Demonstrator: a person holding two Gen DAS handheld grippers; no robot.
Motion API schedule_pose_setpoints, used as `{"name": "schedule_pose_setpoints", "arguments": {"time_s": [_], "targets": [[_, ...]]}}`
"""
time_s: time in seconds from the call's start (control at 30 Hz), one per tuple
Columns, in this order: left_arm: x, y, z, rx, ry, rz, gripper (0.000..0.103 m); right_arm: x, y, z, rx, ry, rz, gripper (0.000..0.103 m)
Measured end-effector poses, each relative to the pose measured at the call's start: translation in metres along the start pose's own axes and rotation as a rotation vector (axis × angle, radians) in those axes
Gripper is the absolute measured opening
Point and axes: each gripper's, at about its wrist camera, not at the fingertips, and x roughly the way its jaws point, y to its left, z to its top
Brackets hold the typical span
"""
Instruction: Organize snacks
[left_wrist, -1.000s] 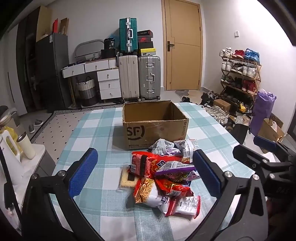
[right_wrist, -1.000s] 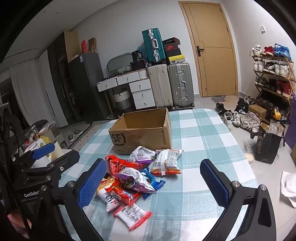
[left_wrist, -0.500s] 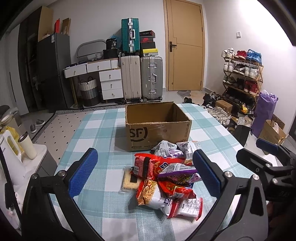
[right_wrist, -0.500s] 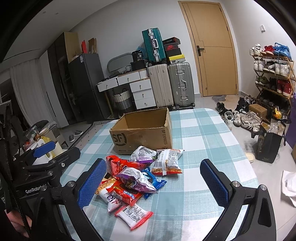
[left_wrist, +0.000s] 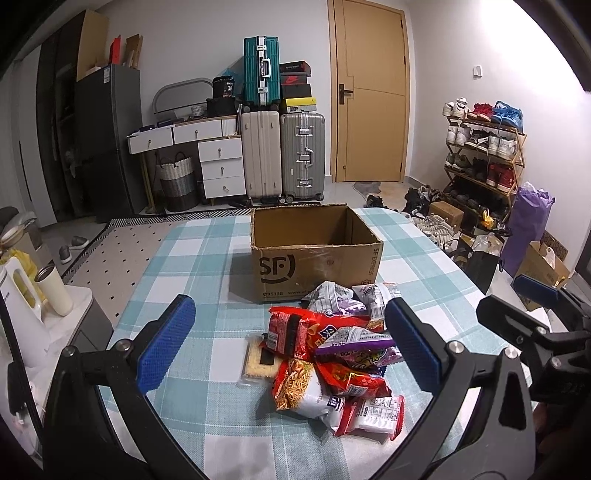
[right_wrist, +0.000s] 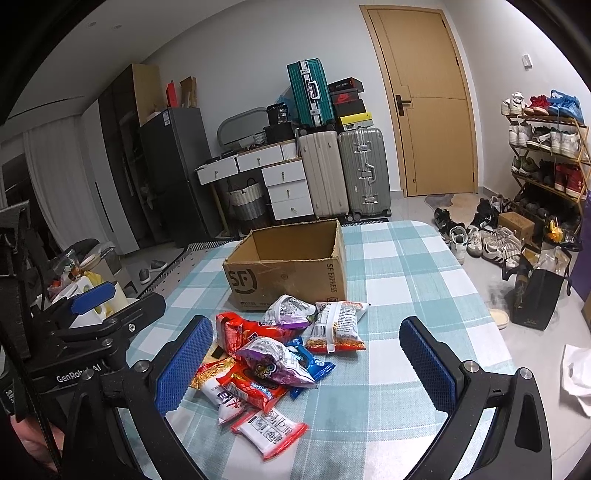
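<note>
Snacks (left_wrist: 332, 354) lie in a loose heap on the checked tablecloth of the table (left_wrist: 192, 258), toward its near edge, just in front of the open cardboard box (left_wrist: 314, 254) that sits at the middle. The box shows bare cardboard inside. In the heap I can pick out a red noodle packet (right_wrist: 267, 428) nearest me, a purple bag (right_wrist: 273, 360) on top, a blue packet (right_wrist: 310, 363) beside it, a silver-purple bag (right_wrist: 290, 310) touching the box's front wall, and a cracker pack (left_wrist: 256, 360) on the left side.

My left gripper (left_wrist: 288, 343) hangs above the near edge with its 2 blue pads spread wide, clasping nothing. My right gripper (right_wrist: 306, 363) is the same: pads far apart, nothing between them, the heap lying under its left half. Each gripper shows at the side of the other's view.

Nothing stands between the heap and the box. Beyond the table's far edge are suitcases (left_wrist: 282, 155), white drawers (left_wrist: 218, 162), a door (left_wrist: 369, 92) and a shoe rack (left_wrist: 484, 155) at the right.
</note>
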Motion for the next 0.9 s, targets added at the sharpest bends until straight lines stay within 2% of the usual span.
{"name": "schedule_pose_setpoints", "arguments": {"time_s": [0.9], "targets": [[0.0055,0.0042,-0.0068,-0.014,0.021,-0.006,0.102,-0.0002,0.0003,-0.0057,-0.005,0.005,0.012,0.103]]}}
